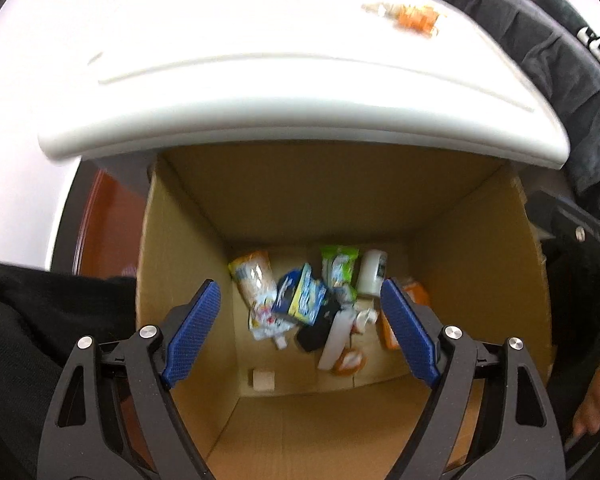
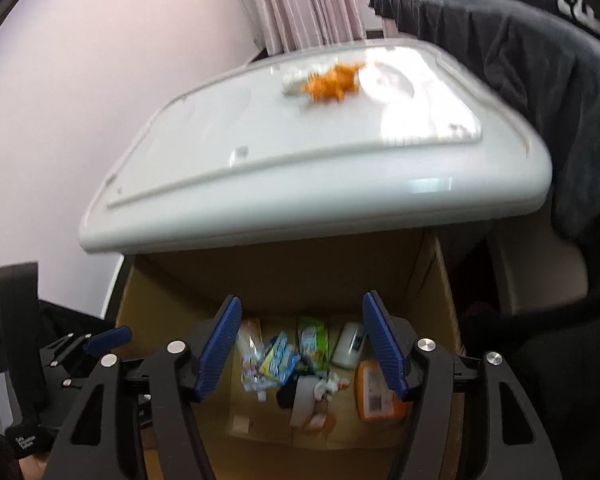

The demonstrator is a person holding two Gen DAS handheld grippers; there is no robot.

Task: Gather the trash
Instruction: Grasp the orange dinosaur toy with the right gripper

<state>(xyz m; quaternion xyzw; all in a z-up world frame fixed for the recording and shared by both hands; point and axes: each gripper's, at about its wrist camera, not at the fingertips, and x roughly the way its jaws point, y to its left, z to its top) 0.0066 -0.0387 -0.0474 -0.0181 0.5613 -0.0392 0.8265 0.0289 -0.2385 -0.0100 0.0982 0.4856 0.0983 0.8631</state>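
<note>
A brown cardboard box [image 1: 180,248] stands open below the table; it also shows in the right wrist view [image 2: 440,292]. Its floor holds several pieces of trash: a blue-yellow packet [image 1: 304,294], a green wrapper [image 1: 338,266], a white bottle [image 1: 374,272], an orange pack [image 2: 374,394]. My left gripper [image 1: 300,300] is open and empty above the box. My right gripper [image 2: 298,312] is open and empty above the box too. An orange crumpled wrapper [image 2: 334,78] lies on the white table [image 2: 260,152]; it also shows in the left wrist view [image 1: 414,16].
A black garment [image 2: 540,80] hangs at the table's right side. The left gripper's body [image 2: 60,364] shows at the lower left in the right wrist view. A pink curtain [image 2: 308,0] and a pale wall [image 2: 100,80] stand behind the table.
</note>
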